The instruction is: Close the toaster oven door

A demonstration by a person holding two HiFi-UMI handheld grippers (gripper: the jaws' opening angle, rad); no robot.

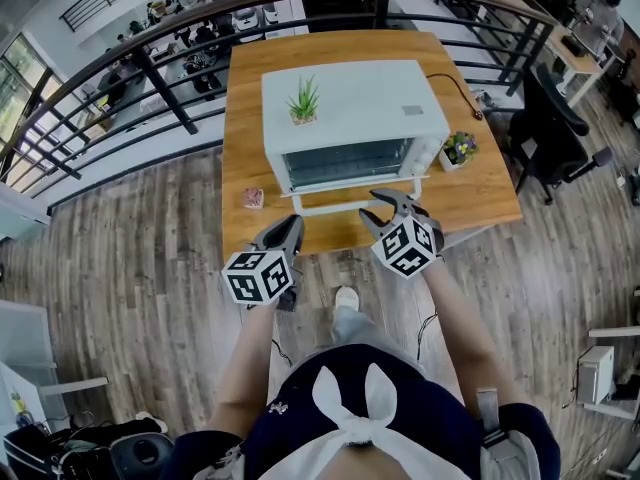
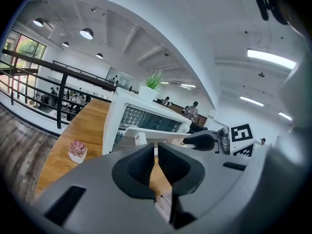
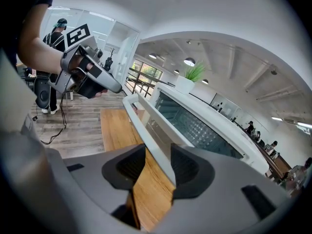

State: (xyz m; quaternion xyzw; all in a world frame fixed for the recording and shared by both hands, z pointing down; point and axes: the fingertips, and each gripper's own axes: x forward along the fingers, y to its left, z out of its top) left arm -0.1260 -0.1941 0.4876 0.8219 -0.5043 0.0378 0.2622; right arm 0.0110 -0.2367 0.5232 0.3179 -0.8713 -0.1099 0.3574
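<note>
The wooden table (image 1: 250,118) stands on a plank floor just short of a dark railing, and the white toaster oven (image 1: 370,103) sits at its middle, facing the near edge. The oven's glass door (image 1: 345,168) is tipped open toward the near side, with its white handle bar (image 1: 340,208) running left to right along the door's near rim. The right gripper (image 1: 392,200) is at the right part of that bar. Its jaws stand apart with the bar passing between them, close against one pad and with a gap to the other, so it is not clamped. The left gripper (image 1: 290,223) hangs over the table's near edge, left of the handle, its jaws pressed together with nothing between them. A green potted plant (image 1: 304,101) stands on the oven's top. A small flowering pot (image 1: 459,149) sits just right of the oven. A tiny pink succulent (image 1: 253,197) lies on the table to the door's left.
</note>
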